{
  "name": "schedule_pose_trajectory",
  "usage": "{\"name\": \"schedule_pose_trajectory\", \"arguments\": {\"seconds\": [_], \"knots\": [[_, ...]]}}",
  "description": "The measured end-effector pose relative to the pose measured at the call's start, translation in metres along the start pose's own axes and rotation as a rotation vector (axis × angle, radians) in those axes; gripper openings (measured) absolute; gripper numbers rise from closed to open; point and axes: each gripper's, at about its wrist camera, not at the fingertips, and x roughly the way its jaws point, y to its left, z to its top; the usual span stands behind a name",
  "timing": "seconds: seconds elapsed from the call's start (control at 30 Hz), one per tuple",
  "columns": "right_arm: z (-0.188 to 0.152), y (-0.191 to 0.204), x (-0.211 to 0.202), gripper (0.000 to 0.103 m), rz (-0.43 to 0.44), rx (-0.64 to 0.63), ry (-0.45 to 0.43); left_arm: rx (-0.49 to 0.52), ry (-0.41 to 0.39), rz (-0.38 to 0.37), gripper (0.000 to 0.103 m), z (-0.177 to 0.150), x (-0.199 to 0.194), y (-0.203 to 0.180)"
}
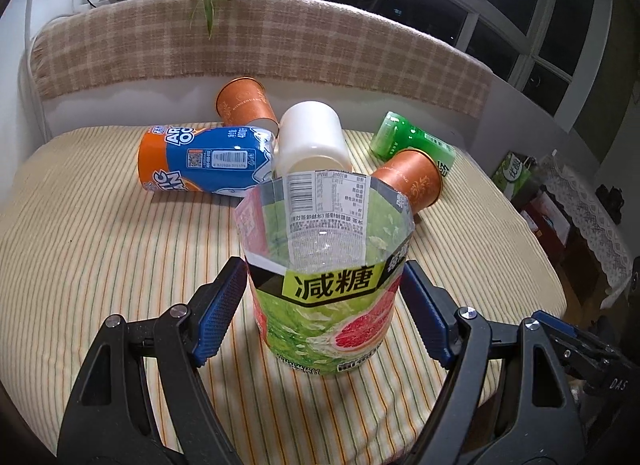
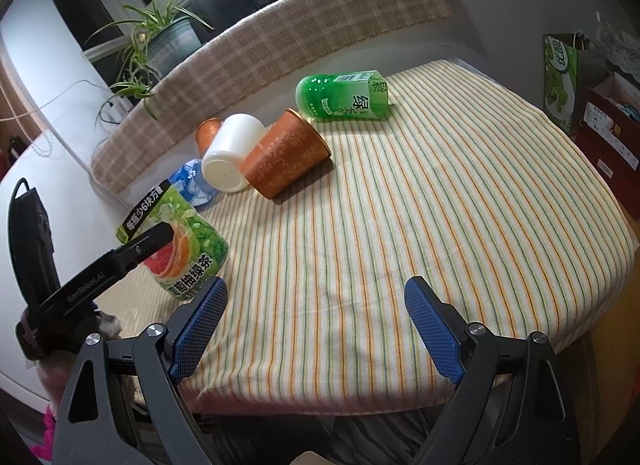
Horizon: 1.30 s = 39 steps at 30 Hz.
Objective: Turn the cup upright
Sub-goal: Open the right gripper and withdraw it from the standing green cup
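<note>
One cup stands upright near the front edge of the desk (image 1: 100, 265): the grapefruit cup (image 1: 324, 297), a cut bottle of thin printed plastic with a ragged open rim on top. The left tongs (image 1: 322, 305) straddle it, blue ribbed pads just beside its walls, gripping or freeing I cannot tell. Left to flip, by my judgement: the blue cup (image 1: 200, 161), white cup (image 1: 312, 137), two orange paper cups (image 1: 408, 177) and green cup (image 1: 404, 141), lying toward the back edge. The right tongs (image 2: 316, 325) hang open, empty, over the striped cloth.
</note>
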Motion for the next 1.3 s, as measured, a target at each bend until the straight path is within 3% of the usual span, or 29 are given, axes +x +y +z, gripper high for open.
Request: {"name": "schedule_pose_trajectory", "arguments": {"seconds": [0.87,1.3], "knots": [[-0.003,0.004,0.001,0.091,0.001,-0.003,0.011,-0.087,0.11,-0.125,0.085,-0.017,0.002,0.002],[-0.004,0.012,-0.002,0.091,-0.002,-0.031,-0.006,-0.084,0.114,-0.114,0.086,-0.035,-0.014,0.01]]}}
